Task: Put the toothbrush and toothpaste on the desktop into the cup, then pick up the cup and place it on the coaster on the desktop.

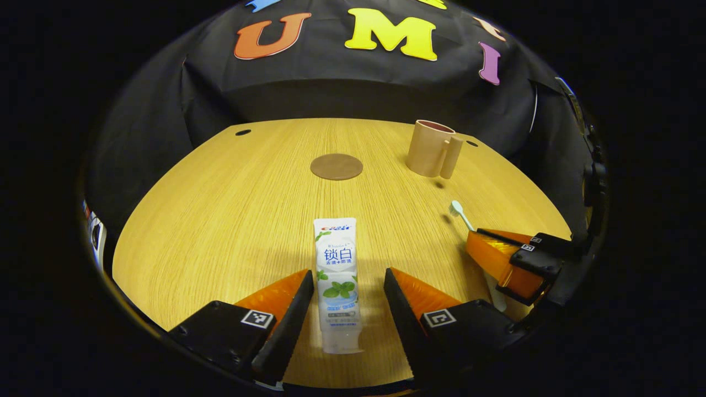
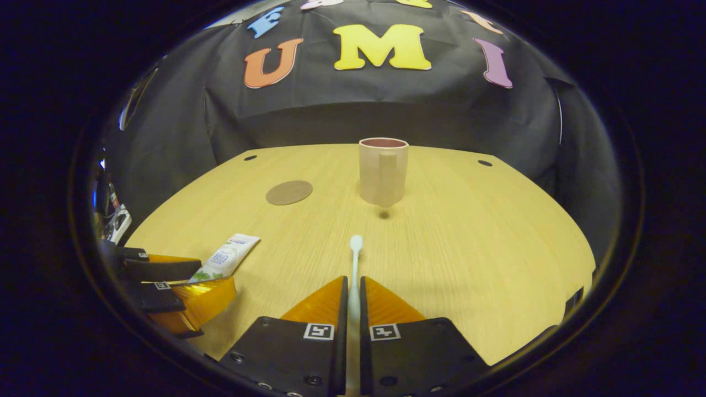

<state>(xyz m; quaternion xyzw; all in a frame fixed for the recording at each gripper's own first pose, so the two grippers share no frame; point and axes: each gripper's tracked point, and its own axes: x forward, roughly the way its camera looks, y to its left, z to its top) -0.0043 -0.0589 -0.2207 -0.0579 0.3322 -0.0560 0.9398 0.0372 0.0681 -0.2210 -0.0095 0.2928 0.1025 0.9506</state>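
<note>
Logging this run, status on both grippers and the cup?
Left gripper open around toothpaste. Right gripper shut on toothbrush. Cup empty-looking, off coaster. Path clear.

toothbrush [image 2: 353, 275] handle hidden between tool fingers

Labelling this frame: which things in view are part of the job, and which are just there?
Job:
toothpaste tube, between open left gripper fingers
toothbrush, clamped in right gripper
cup
coaster

Just there:
wooden desktop
cable holes in it
</note>
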